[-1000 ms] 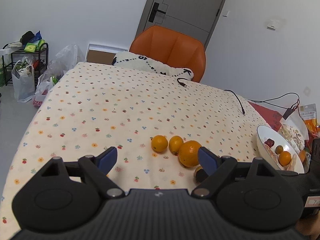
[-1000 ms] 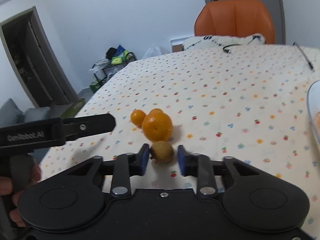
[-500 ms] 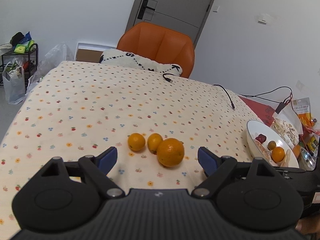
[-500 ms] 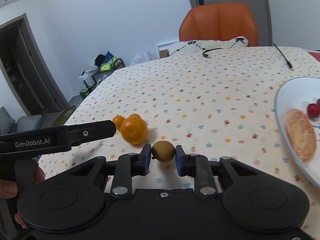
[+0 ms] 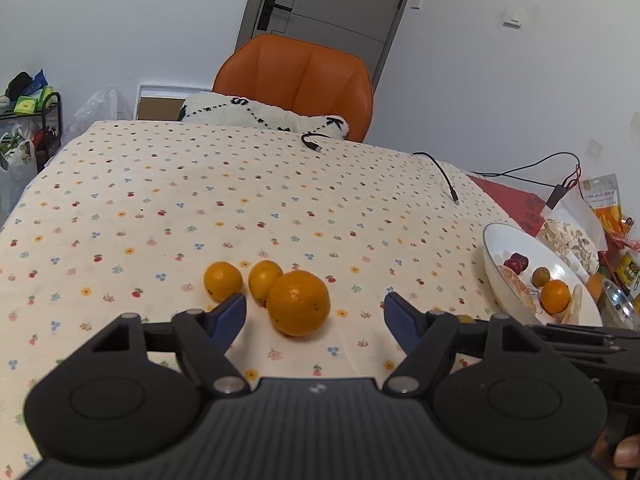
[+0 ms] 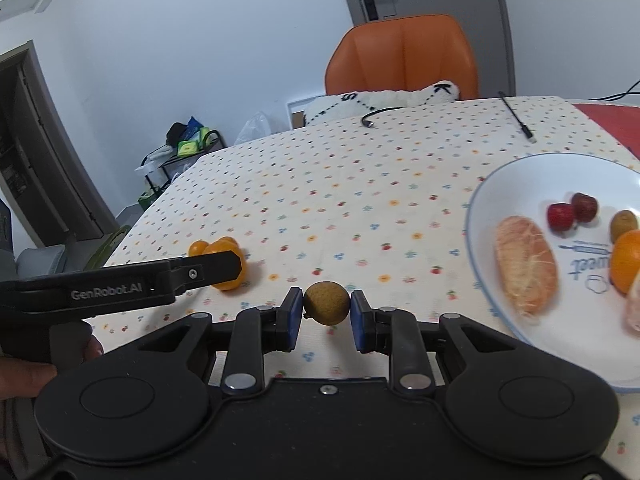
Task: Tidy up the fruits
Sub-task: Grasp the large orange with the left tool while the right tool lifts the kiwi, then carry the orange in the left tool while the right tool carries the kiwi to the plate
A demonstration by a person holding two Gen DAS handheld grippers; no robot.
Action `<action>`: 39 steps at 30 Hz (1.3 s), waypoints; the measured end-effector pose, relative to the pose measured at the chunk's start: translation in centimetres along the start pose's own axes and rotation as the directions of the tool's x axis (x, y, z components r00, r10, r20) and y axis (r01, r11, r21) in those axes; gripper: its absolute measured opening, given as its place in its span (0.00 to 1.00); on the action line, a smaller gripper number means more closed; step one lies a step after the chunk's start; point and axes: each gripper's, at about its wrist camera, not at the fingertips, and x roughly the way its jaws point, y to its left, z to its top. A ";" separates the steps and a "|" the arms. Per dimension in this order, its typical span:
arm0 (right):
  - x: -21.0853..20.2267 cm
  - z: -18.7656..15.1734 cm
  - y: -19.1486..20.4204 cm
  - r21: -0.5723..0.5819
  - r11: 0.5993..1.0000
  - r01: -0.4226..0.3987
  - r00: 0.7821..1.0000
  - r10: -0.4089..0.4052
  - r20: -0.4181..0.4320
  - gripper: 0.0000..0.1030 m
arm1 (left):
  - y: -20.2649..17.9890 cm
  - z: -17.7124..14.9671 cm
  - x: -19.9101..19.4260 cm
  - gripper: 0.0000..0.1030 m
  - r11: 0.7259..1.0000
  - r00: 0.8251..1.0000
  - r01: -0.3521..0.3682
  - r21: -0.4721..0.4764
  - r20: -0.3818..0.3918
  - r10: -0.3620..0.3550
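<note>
A large orange [image 5: 298,304] lies on the flowered tablecloth [image 5: 200,200] with two small oranges [image 5: 223,280] [image 5: 264,278] beside it. My left gripper [image 5: 314,314] has the large orange between its blue fingertips. Its jaws are closing, and the pads stand apart from the peel. My right gripper [image 6: 326,308] is shut on a small round brown fruit [image 6: 326,303], held above the cloth just left of the white plate [image 6: 476,200]. In the right wrist view a finger of the left gripper [image 6: 216,268] hides part of the oranges [image 6: 224,246].
The plate [image 5: 492,256] holds a peeled citrus piece [image 6: 526,264], red fruits [image 6: 560,216], an orange [image 6: 626,260] and a brown fruit. Cables [image 5: 444,172] lie at the table's far side. An orange chair [image 5: 296,80] stands behind, and snack packets [image 5: 600,200] lie at the right.
The right gripper has lifted the brown fruit off the cloth and carried it right, up to the plate. The left gripper has shifted over the large orange and its jaws have narrowed.
</note>
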 end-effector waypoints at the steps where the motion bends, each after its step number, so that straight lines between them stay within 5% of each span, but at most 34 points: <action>1: -0.2 0.0 -0.1 0.002 1.000 0.004 1.000 -0.004 0.001 0.23 | -0.1 -0.1 0.2 0.67 1.000 1.000 -0.013 0.003 -0.001 0.013; 5: -0.7 0.0 -0.6 0.007 1.000 0.015 1.000 -0.015 0.007 0.23 | 0.1 -0.3 1.2 0.51 0.998 0.998 -0.055 -0.004 -0.018 0.055; 7: -0.9 0.0 -0.8 0.009 1.000 0.020 1.000 -0.021 0.010 0.23 | 0.2 -0.5 1.5 0.36 0.998 0.998 -0.062 -0.008 -0.021 0.062; 39: -5.8 0.0 -4.0 0.052 0.996 0.066 0.992 -0.071 0.102 0.23 | -6.7 0.7 -0.9 0.34 0.996 0.998 0.052 0.078 0.030 -0.055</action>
